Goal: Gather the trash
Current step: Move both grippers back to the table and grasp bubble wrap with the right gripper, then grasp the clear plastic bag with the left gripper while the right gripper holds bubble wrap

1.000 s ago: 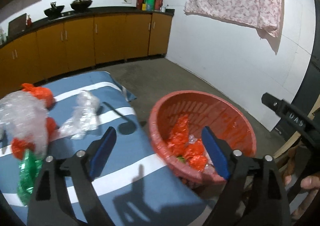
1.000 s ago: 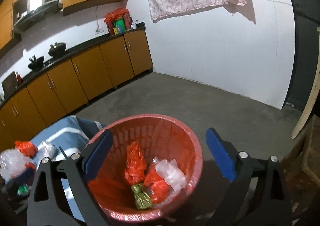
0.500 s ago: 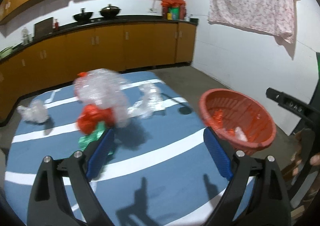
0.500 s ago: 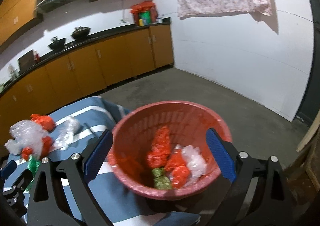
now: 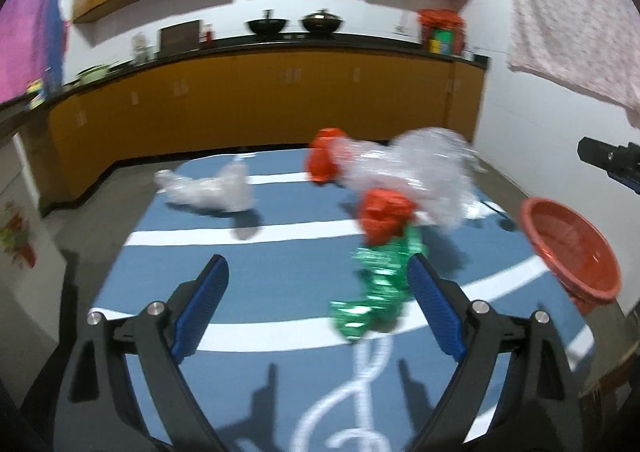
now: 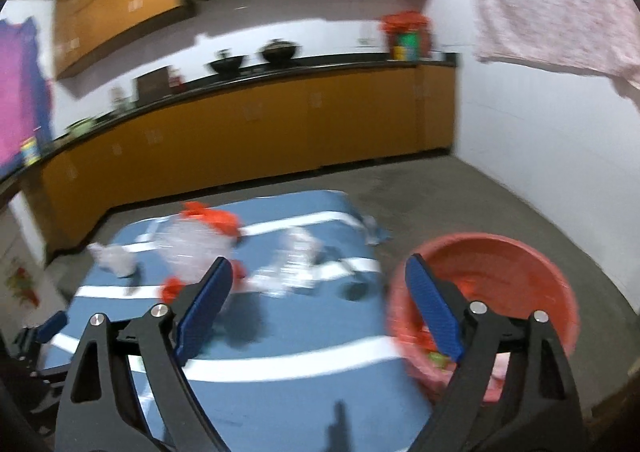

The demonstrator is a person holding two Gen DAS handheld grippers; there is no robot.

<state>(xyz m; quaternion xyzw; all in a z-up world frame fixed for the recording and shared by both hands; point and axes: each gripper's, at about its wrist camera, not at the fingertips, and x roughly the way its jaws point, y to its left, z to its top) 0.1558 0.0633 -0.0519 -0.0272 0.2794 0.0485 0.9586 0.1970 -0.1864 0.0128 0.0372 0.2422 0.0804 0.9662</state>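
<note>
1. Two views are given, both smeared by motion, so the trash on the blue striped table (image 5: 280,276) is seen only as blurred lumps.
2. At the left, one clear crumpled bag (image 5: 208,193) is seen lying alone near the far left edge.
3. Toward the middle, one large clear plastic bundle (image 5: 420,171) is seen with two red pieces (image 5: 384,213) against it; whether these are joined cannot be told.
4. One green foil wrapper (image 5: 380,292) is seen just beside the right finger of the left gripper (image 5: 318,304), whose jaws are held wide apart with nothing clamped.
5. One white cord (image 5: 360,384) is cut off at the bottom of the left view.
6. At the right, one red basket (image 6: 500,272) is seen at the table's right edge, with trash partly hidden behind the right gripper (image 6: 318,304), whose jaws are closing on nothing.
7. Bare striped cloth is left open between the pile and the near edge.
</note>
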